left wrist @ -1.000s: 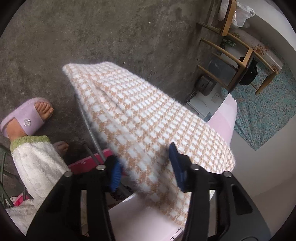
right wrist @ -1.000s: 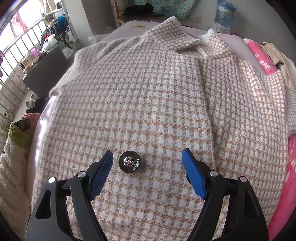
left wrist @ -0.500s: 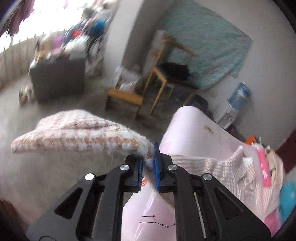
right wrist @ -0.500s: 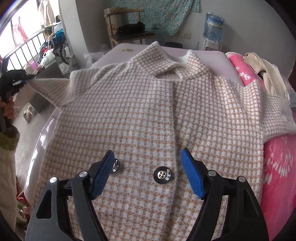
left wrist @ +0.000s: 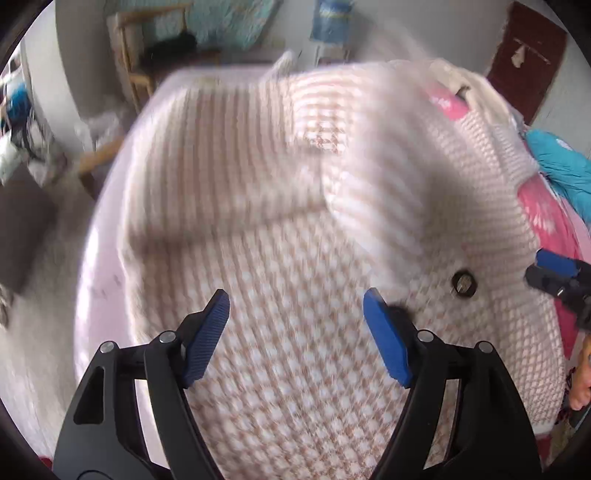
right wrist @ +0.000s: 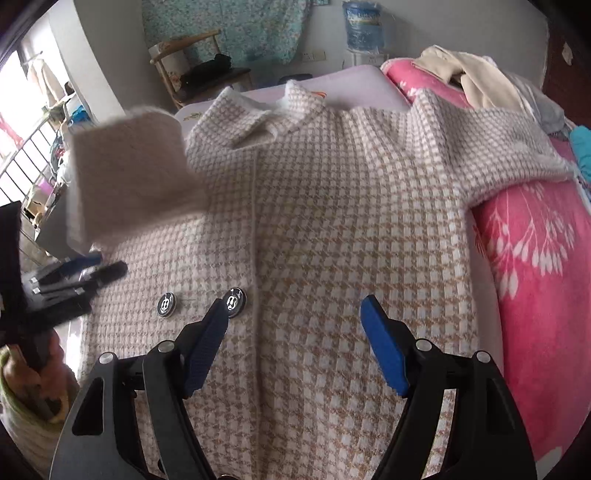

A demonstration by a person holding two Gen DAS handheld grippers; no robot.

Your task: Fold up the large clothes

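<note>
A beige-and-white houndstooth coat (right wrist: 332,221) lies front up on the bed, collar (right wrist: 258,118) at the far end, with two dark buttons (right wrist: 166,304) near the front. Its left sleeve (right wrist: 129,173) is loose in the air above the coat's left side, a blur in the left wrist view (left wrist: 388,166). My left gripper (left wrist: 295,299) hovers over the coat; its jaws are opening and nothing is between them. It shows at the left edge (right wrist: 99,266) of the right wrist view. My right gripper (right wrist: 295,304) stands open above the lower front, holding nothing. The other sleeve (right wrist: 498,147) stretches to the right.
A pink flowered blanket (right wrist: 535,258) covers the bed's right side, with beige clothes (right wrist: 461,70) and a blue garment (left wrist: 561,166) heaped on it. A wooden chair (right wrist: 199,70) and a water bottle (right wrist: 362,26) stand beyond the bed. A hand with a green cuff (right wrist: 22,369) shows at the left.
The left gripper closed on the sleeve, swung it up from beside the bed over the coat, then opened and let it go. The right gripper slid right, past the buttons.
</note>
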